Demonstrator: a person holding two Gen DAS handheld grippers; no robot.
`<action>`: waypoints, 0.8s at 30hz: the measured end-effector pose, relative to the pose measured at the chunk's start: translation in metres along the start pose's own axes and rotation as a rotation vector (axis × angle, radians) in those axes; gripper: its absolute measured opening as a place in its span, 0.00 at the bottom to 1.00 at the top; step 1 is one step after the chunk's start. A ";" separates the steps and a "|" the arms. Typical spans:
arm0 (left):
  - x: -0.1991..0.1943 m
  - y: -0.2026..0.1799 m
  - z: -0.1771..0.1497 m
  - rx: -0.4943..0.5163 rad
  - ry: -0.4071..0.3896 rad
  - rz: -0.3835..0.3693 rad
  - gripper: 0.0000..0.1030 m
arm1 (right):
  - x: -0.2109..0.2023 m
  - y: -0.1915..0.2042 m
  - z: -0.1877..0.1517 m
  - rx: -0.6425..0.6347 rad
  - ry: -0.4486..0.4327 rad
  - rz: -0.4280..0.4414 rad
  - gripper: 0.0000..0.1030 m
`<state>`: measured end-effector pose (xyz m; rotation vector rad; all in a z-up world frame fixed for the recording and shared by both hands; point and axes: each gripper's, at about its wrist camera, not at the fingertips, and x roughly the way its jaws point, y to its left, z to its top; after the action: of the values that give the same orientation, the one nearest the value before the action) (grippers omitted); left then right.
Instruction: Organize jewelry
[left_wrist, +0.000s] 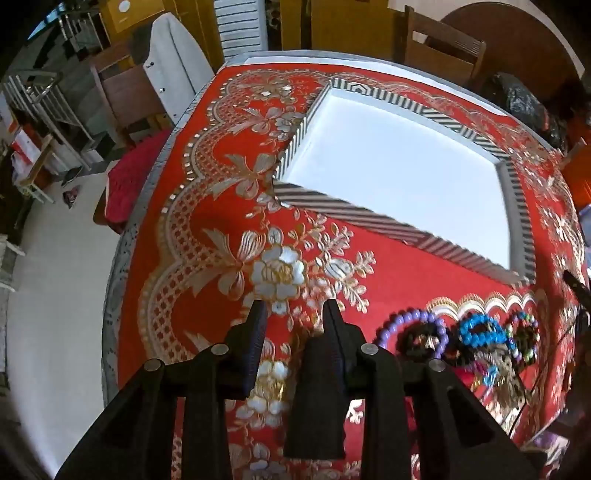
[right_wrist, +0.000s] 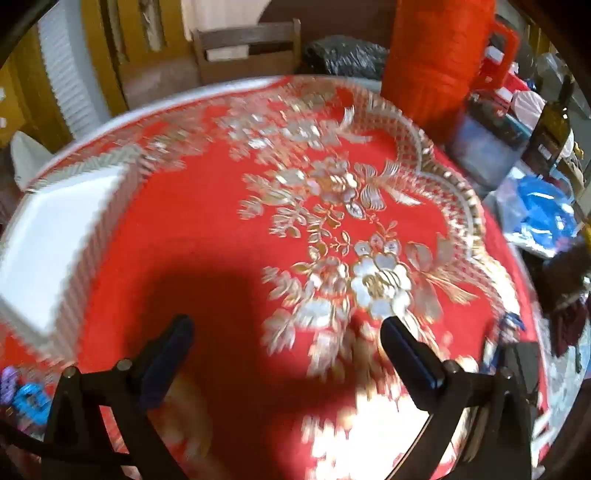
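A white tray (left_wrist: 354, 206) with a black-and-white striped rim lies empty on the red and gold floral tablecloth. A pile of beaded bracelets lies near its front right corner: a purple one (left_wrist: 406, 321), a blue one (left_wrist: 480, 332) and a multicoloured one (left_wrist: 524, 336). My left gripper (left_wrist: 293, 314) hovers over the cloth to the left of the pile, jaws a small gap apart and empty. My right gripper (right_wrist: 286, 330) is wide open and empty over bare cloth. In the blurred right wrist view the tray (right_wrist: 62, 273) is at the left and the bracelets (right_wrist: 26, 398) at the bottom left edge.
The round table's edge (left_wrist: 122, 258) curves along the left, with floor beyond. Wooden chairs (left_wrist: 443, 48) stand behind the table. A red-orange cylinder (right_wrist: 432, 62) and cluttered boxes and bags (right_wrist: 535, 206) sit past the table's right side.
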<state>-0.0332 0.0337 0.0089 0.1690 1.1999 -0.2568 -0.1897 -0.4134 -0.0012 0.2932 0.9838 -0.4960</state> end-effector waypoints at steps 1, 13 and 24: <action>-0.001 -0.001 -0.004 0.012 0.004 -0.009 0.14 | -0.015 0.004 -0.003 -0.009 -0.012 0.018 1.00; -0.015 -0.011 -0.033 0.042 0.015 -0.096 0.14 | -0.112 0.049 -0.045 -0.076 -0.030 0.088 1.00; -0.036 -0.012 -0.039 0.067 -0.037 -0.080 0.14 | -0.138 0.101 -0.070 -0.159 -0.095 0.117 1.00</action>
<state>-0.0840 0.0368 0.0288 0.1737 1.1633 -0.3688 -0.2493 -0.2589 0.0806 0.1817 0.9022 -0.3201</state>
